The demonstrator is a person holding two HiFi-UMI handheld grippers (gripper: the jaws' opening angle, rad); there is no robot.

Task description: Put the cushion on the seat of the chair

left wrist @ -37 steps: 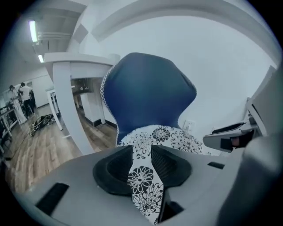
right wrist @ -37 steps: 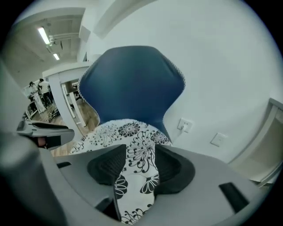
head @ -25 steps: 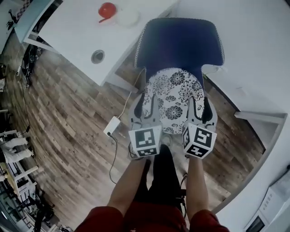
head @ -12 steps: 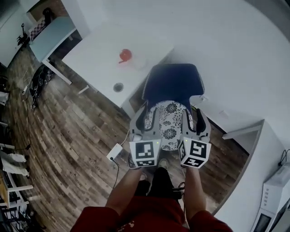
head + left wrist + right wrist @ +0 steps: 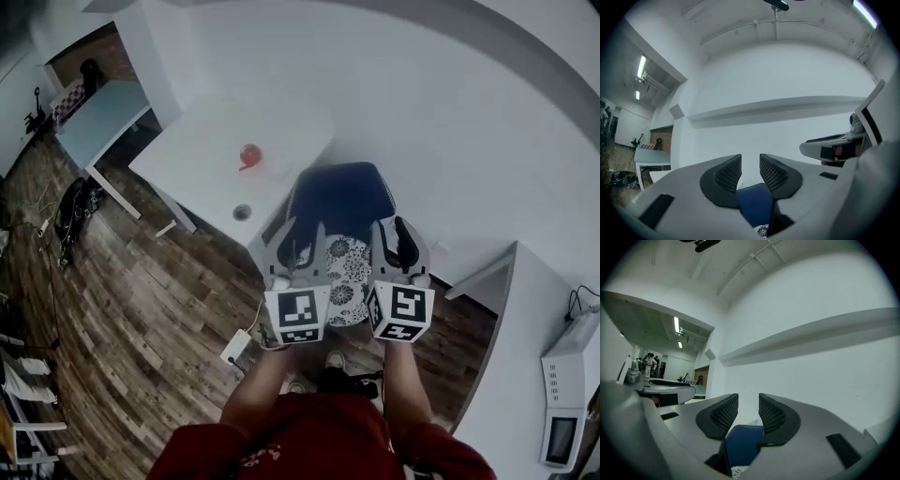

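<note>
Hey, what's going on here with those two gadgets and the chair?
A person stands over a blue chair, holding a two-jaw gripper in each hand. A flower-patterned cushion lies on the chair's seat, in front of the backrest. The left gripper and the right gripper are held up over the chair, one at each side, with jaws a little apart and nothing between them. The cushion looks placed, and neither gripper holds it.
</note>
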